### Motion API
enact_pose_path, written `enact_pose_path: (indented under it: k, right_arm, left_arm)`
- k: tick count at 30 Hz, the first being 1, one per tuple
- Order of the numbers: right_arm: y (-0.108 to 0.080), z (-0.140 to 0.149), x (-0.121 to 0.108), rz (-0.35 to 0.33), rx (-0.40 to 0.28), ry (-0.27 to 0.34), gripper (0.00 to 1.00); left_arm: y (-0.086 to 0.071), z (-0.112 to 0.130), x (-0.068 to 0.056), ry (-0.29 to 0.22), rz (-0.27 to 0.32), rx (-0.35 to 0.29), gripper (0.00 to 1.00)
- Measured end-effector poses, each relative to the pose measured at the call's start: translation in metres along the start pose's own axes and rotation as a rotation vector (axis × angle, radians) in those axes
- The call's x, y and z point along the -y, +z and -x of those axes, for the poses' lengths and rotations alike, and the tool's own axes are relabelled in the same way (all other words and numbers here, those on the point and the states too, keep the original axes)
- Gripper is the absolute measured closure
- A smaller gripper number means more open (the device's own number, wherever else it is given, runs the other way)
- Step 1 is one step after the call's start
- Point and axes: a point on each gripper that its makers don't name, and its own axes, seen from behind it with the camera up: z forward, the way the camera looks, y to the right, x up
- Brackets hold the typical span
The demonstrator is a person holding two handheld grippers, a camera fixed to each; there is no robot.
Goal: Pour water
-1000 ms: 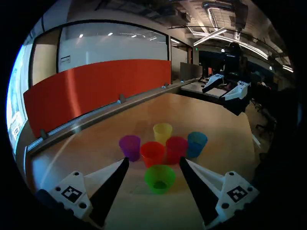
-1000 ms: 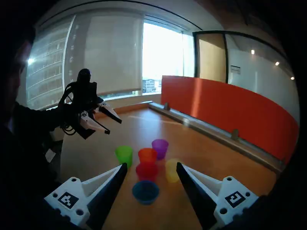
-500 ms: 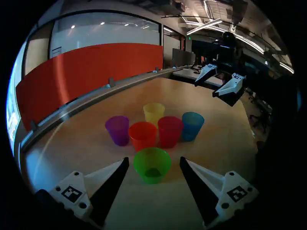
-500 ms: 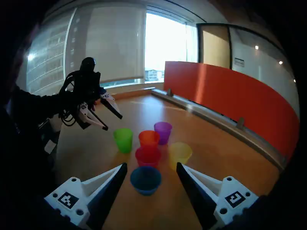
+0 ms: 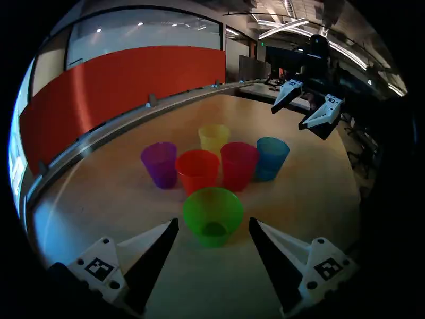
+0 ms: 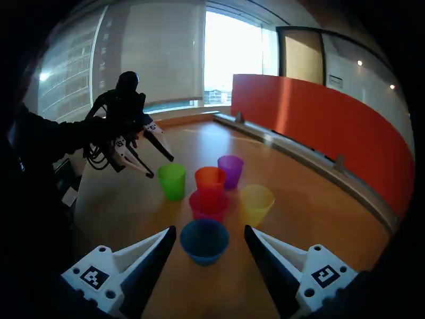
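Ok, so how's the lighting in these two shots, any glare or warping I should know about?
Right gripper view: the window is blown out white, leaving the person's arm a dark silhouette. Left gripper view: dimmer, lit by ceiling strip lights, with a pale sheen on the table; the orange partition bows from fisheye distortion; the green cup looks sharp.

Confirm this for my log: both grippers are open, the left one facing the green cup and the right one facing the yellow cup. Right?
One slip: the right gripper faces the blue cup, not the yellow cup, which stands farther back, as the right gripper view shows. Both grippers are open, and the left gripper faces the green cup.
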Motion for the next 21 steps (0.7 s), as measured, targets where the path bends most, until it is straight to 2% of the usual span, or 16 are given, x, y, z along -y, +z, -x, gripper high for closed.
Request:
enact_pose_path:
  k: [8, 21]
  right_arm:
    - [0.007, 0.009, 0.0, -0.005, 0.02, -0.009, 0.01]
    - [0.022, 0.017, 0.002, -0.02, 0.036, -0.012, 0.01]
  left_arm:
    - [0.013, 0.01, 0.004, 0.01, -0.005, 0.019, 0.02]
    - [0.03, 0.011, 0.004, 0.008, 0.019, 0.013, 0.02]
